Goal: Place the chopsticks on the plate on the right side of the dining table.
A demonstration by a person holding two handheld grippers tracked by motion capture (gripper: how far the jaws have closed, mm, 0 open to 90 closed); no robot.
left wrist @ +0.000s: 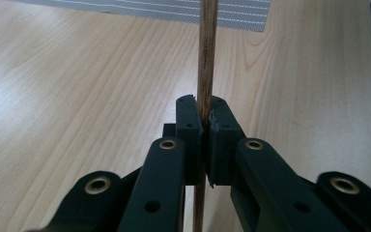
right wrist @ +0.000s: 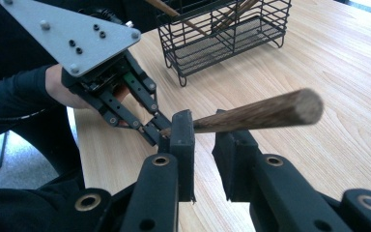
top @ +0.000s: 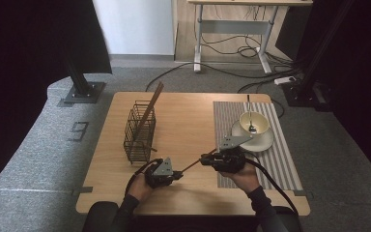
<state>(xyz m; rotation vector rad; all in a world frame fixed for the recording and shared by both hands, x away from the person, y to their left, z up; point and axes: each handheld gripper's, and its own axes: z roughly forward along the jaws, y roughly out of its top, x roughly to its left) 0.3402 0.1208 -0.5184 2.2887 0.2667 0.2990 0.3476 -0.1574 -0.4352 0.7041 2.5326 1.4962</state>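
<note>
A wooden chopstick (top: 196,163) spans the gap between the two hand-held grippers, lifted just above the light wooden bench (top: 183,125) near its front edge. The left hand-held gripper (top: 178,175) is clenched on one end of it: in the left gripper view the stick (left wrist: 206,58) runs straight up between the two black pads, which press against it from both sides, and it carries on away from the jaws toward the striped placemat (left wrist: 174,9).

The right hand-held gripper (top: 204,159) sits at the stick's other end. In the right gripper view the chopstick (right wrist: 261,112) passes between the jaws, its rounded tip sticking out past them to the right, blurred and close to the camera. A clear gap shows between the two pads here, so the right jaws stand slightly released around the stick; whether the right-hand pad touches the wood I cannot tell. The left hand-held gripper (right wrist: 160,131) shows farther off in the same view, with its grey three-cornered plate on top, holding the far end.

A black wire basket (top: 139,130) stands on the bench to the left of the grippers, with more chopsticks (top: 150,108) leaning in it. On the placemat (top: 285,159) to the right sits a cream bowl (top: 254,122) on a saucer (top: 265,141), with a spoon (top: 250,116) in the bowl.
</note>
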